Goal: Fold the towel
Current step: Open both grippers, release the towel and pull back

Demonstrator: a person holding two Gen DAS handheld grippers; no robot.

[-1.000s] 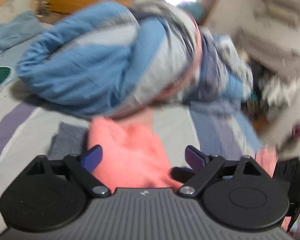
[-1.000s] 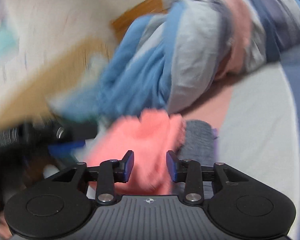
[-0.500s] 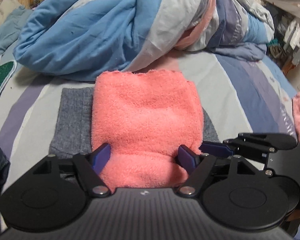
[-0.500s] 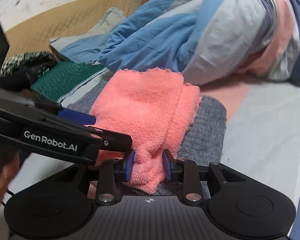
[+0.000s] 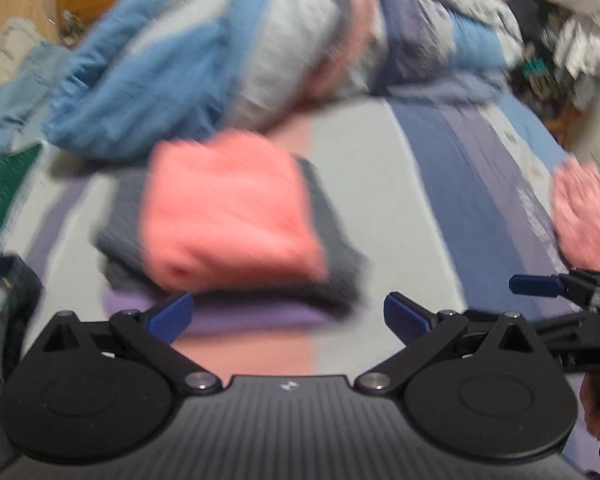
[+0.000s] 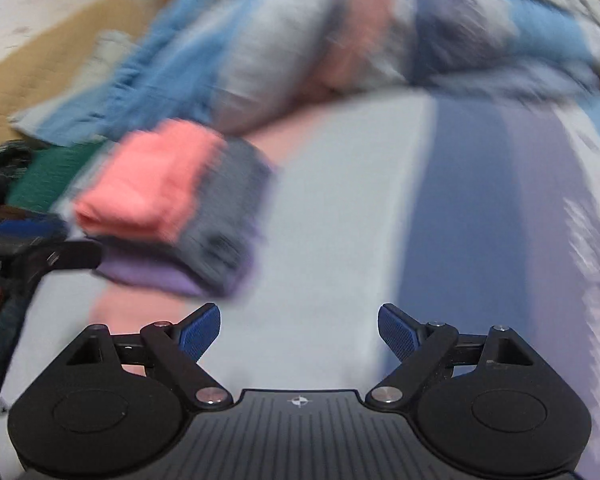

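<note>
Left wrist view, nearest first: left tongs spread wide, pinching nothing, hanging over the striped bed. Just beyond, folded pink towel lying on top of a folded grey towel, itself on a purple towel, toward the bed's left side. Right tongs likewise spread and empty, well apart from the stack. Fold looks finished, judging by the tidy rectangle. To do this step well: draw both tongs straight back without snagging the pile's near edge; then turn toward the second pink cloth at the bed's right edge. Farther back, rumpled blue-and-grey duvet. No containers visible, so nothing to report inside any.
</note>
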